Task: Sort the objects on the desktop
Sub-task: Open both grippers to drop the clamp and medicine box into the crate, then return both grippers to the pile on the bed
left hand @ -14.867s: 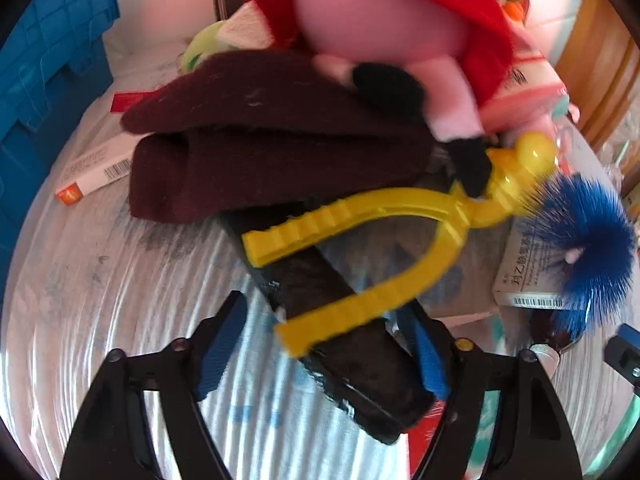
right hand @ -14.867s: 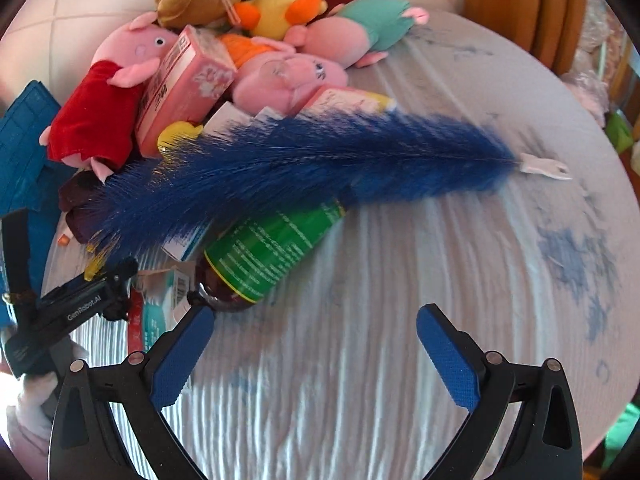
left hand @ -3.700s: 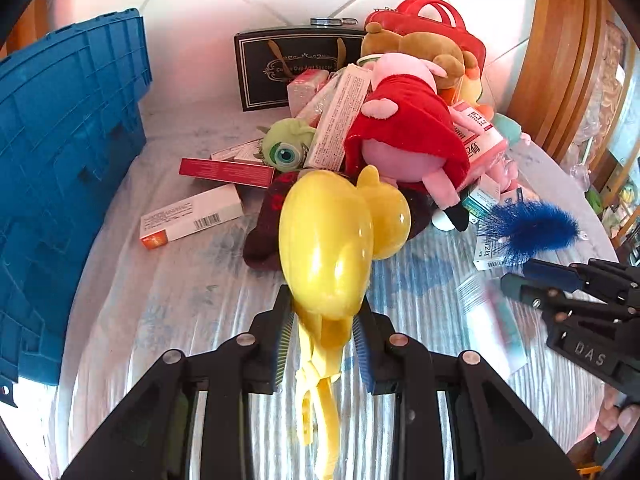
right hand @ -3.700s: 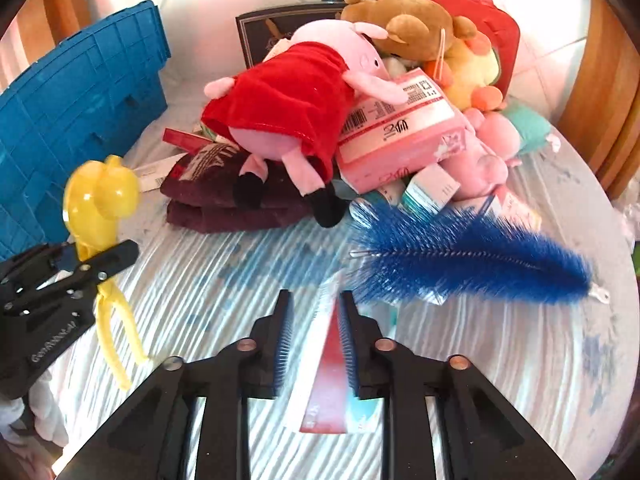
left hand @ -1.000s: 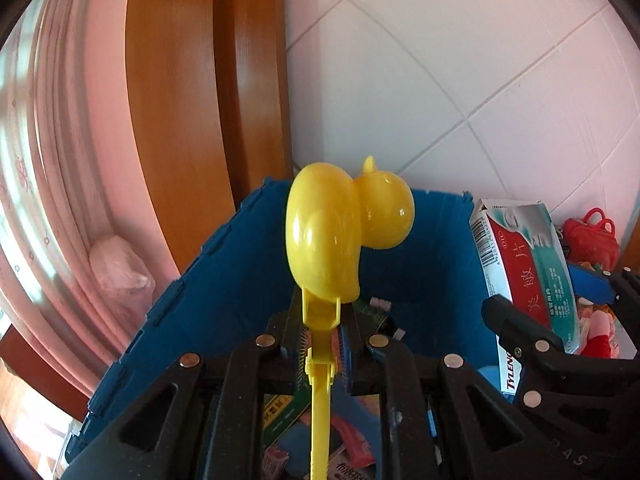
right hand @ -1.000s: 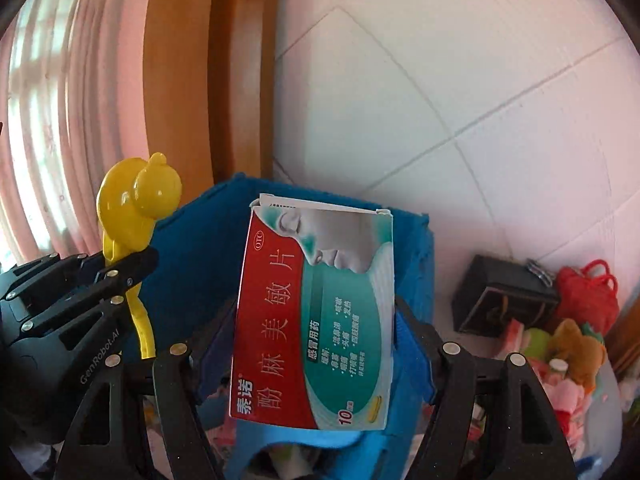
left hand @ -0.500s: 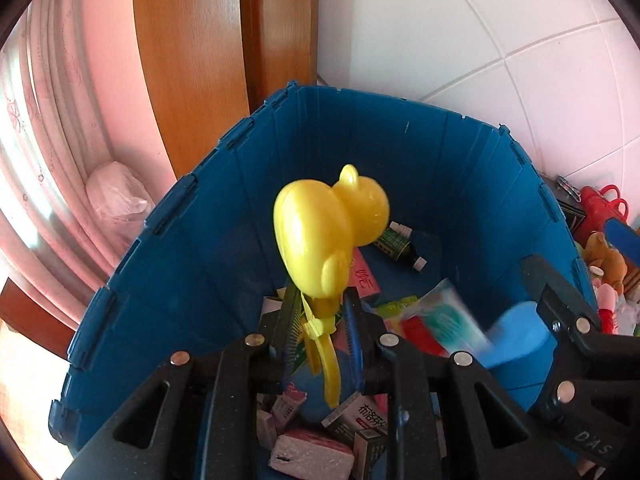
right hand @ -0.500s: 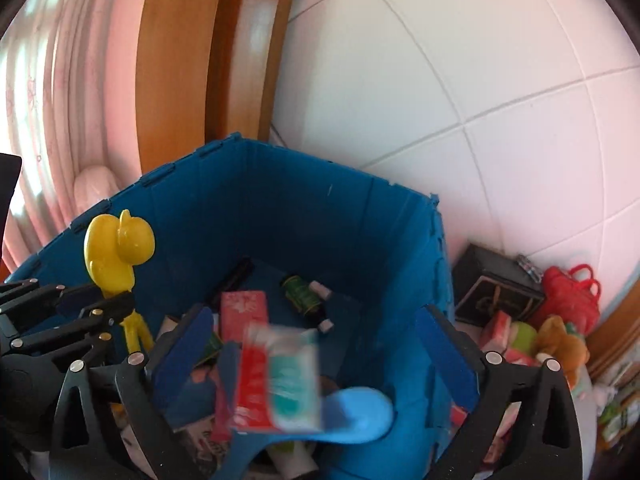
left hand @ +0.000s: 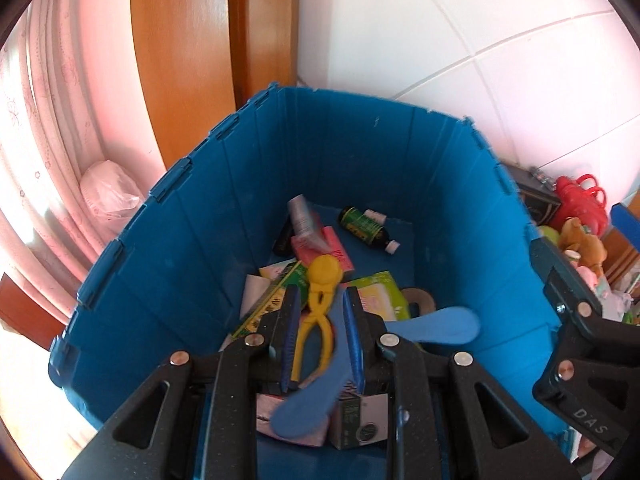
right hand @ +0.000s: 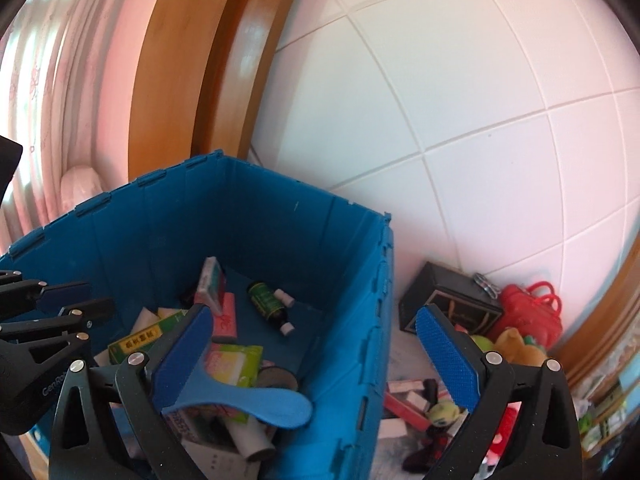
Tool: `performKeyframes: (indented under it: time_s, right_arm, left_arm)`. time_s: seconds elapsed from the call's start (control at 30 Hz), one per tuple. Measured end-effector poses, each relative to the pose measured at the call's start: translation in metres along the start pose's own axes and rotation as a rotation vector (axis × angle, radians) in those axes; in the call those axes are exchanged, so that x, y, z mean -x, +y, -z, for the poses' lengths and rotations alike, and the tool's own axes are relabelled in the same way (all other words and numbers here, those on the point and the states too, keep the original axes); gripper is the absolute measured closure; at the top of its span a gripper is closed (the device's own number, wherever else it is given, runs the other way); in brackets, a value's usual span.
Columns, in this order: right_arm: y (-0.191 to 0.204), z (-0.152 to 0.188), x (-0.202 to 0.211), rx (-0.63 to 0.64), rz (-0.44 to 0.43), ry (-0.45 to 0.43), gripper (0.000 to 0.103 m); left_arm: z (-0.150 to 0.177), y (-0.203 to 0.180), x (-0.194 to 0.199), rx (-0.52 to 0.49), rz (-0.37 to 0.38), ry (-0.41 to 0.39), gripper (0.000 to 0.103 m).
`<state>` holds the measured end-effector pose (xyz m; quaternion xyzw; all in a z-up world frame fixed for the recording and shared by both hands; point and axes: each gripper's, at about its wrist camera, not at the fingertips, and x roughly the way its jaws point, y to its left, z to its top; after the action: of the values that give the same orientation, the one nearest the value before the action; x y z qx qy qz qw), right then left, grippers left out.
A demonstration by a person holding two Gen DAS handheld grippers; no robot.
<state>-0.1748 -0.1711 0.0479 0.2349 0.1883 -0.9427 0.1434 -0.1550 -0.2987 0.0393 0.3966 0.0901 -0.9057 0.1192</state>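
Both grippers hover over the open blue crate [left hand: 200, 240], which also shows in the right wrist view [right hand: 352, 280]. The yellow duck-headed tongs [left hand: 320, 296] lie loose among the boxes inside, seen between the parted fingers of my left gripper [left hand: 318, 304], which holds nothing. My right gripper [right hand: 316, 336] is wide open and empty above the crate's right wall. Inside lie a green-labelled bottle [right hand: 270, 304], pink boxes [left hand: 320, 244], a green box [right hand: 136, 340] and a blue shoehorn-like paddle [right hand: 248, 400].
Right of the crate, on the table, stand a black box [right hand: 448, 304], a red bag [right hand: 528, 308], plush toys [right hand: 516, 344] and small cartons [right hand: 404, 404]. A white tiled wall and a wooden frame [right hand: 192, 80] rise behind the crate.
My left gripper has opened and the yellow tongs have dropped into the crate. The red-and-green box released from my right gripper has landed inside. Both grippers stay above the crate.
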Motion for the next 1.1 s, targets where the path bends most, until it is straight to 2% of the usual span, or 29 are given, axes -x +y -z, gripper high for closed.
performKeyframes:
  time_s: [0.2,0.33,0.53,0.7,0.77,0.87,0.93,1.1]
  right_arm:
    - [-0.035,0.02,0.02,-0.05,0.009,-0.01,0.0]
    - [-0.072,0.041,0.032,-0.098,0.0,-0.011,0.0]
    - [-0.161,0.089,0.048,-0.191,0.005,-0.012,0.0]
    - [-0.266,0.153,0.047,-0.232,0.059,0.036,0.0]
    - [-0.312,0.182,0.043,-0.242,0.074,0.059,0.0]
    - [-0.379,0.23,0.034,-0.274,0.112,0.125,0.0]
    - [-0.419,0.262,0.026,-0.296,0.139,0.182,0.0]
    - [-0.501,0.334,0.006,-0.357,0.171,0.305,0.0]
  left_arm:
    - [0.01,-0.034,0.023,-0.026,0.011,-0.067,0.082]
    - [0.017,-0.072,0.037,-0.049,0.024,-0.105,0.082]
    - [0.039,-0.164,0.059,-0.111,0.074,-0.164,0.082]
    - [0.065,-0.259,0.058,-0.122,0.12,-0.197,0.082]
    - [0.076,-0.293,0.046,-0.116,0.156,-0.168,0.082]
    - [0.096,-0.337,0.017,-0.092,0.243,-0.06,0.082]
    - [0.107,-0.359,0.0,-0.08,0.259,-0.009,0.082]
    - [0.122,-0.388,-0.032,-0.049,0.259,-0.022,0.082]
